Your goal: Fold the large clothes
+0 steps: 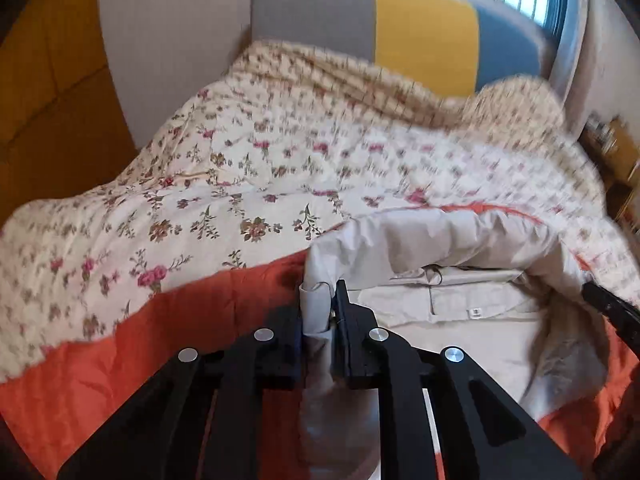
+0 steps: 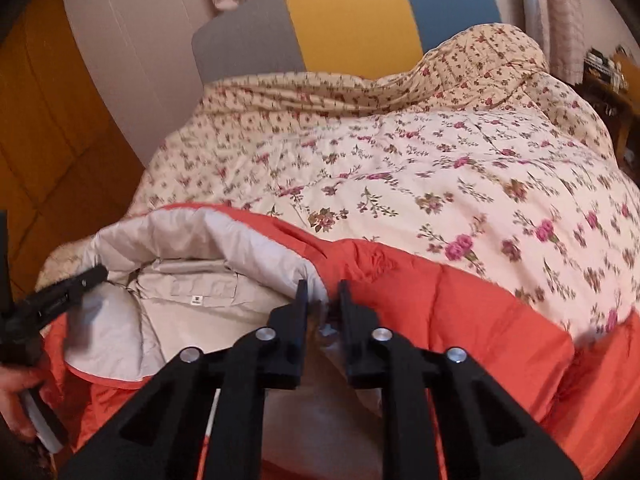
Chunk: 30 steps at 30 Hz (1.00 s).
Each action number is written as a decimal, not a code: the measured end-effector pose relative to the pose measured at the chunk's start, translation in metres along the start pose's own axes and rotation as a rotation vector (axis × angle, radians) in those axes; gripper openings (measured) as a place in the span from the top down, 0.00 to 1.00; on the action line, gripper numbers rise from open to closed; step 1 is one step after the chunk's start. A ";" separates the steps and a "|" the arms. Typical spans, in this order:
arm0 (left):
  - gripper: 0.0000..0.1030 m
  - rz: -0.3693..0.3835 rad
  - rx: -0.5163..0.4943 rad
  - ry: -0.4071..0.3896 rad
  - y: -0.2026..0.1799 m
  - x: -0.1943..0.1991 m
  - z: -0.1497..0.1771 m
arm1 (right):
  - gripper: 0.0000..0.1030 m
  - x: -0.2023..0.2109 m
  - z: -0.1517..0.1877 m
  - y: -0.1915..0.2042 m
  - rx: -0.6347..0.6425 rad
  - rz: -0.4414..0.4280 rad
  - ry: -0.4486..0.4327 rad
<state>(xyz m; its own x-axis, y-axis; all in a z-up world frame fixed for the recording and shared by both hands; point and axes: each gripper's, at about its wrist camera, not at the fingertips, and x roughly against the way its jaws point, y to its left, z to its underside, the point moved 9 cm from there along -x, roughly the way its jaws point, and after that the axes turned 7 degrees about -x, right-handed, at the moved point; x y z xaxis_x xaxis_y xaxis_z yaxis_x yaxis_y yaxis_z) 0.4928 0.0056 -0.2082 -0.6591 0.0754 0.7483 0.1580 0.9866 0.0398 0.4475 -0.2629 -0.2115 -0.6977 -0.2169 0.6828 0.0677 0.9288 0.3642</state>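
An orange padded jacket (image 1: 192, 320) with a pale grey lining (image 1: 432, 240) lies on the bed, collar toward the headboard; it also shows in the right wrist view (image 2: 460, 304). My left gripper (image 1: 320, 300) is shut on the jacket's collar edge at the left shoulder. My right gripper (image 2: 323, 300) is shut on the collar edge at the right shoulder. Each gripper shows in the other's view, the right one at the right edge (image 1: 612, 308), the left one at the left edge (image 2: 68, 288). The lining and a small neck label (image 2: 196, 299) face up between them.
A cream floral quilt (image 2: 440, 168) covers the bed and bunches up at the far right. A grey, yellow and blue headboard (image 2: 344, 20) stands behind it. A wooden wardrobe (image 2: 36, 120) is on the left, a shelf (image 2: 612, 76) on the right.
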 end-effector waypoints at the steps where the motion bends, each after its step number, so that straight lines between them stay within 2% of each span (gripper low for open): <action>1: 0.90 -0.005 -0.001 -0.012 0.004 0.008 0.007 | 0.92 0.008 0.003 -0.002 0.006 -0.005 -0.016; 4: 0.90 0.024 0.036 -0.039 0.017 0.031 0.038 | 0.94 0.021 0.026 -0.013 -0.001 -0.015 0.003; 6: 0.90 0.010 0.035 -0.012 0.020 0.030 0.062 | 0.95 0.011 0.050 -0.026 -0.028 0.007 0.061; 8: 0.90 0.019 0.058 0.022 0.021 0.021 0.082 | 0.98 0.003 0.061 -0.034 -0.066 -0.003 0.080; 11: 0.90 0.061 0.100 0.011 0.017 0.026 0.088 | 0.98 0.005 0.060 -0.033 -0.061 0.018 0.069; 13: 0.90 0.053 0.100 0.010 0.016 0.036 0.088 | 0.94 0.010 0.062 -0.030 -0.052 0.022 0.079; 15: 0.90 0.052 0.112 -0.014 0.015 0.054 0.086 | 0.90 0.024 0.062 -0.030 -0.080 0.007 0.084; 16: 0.90 0.062 0.124 -0.031 0.014 0.064 0.084 | 0.78 0.032 0.061 -0.029 -0.096 -0.008 0.075; 18: 0.90 0.060 0.148 -0.075 0.016 0.082 0.080 | 0.65 0.052 0.052 -0.023 -0.128 -0.066 0.030; 21: 0.90 0.040 0.144 -0.185 0.011 0.101 0.050 | 0.66 0.065 0.025 -0.002 -0.121 -0.112 -0.031; 23: 0.90 0.041 0.109 -0.199 -0.005 0.096 0.026 | 0.67 0.056 0.011 0.011 -0.124 -0.128 -0.034; 27: 0.90 0.083 0.029 -0.156 -0.048 0.060 -0.010 | 0.69 0.017 0.000 0.036 -0.097 -0.128 0.014; 30: 0.90 0.118 -0.074 -0.061 -0.078 0.017 -0.008 | 0.71 -0.015 0.028 0.041 -0.041 -0.077 0.110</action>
<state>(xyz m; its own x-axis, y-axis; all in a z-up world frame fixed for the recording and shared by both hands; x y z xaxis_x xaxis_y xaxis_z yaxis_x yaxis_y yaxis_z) 0.4750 -0.0717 -0.1933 -0.6757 0.2010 0.7093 0.2891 0.9573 0.0041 0.4406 -0.2133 -0.2242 -0.6199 -0.3205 0.7162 0.0480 0.8956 0.4424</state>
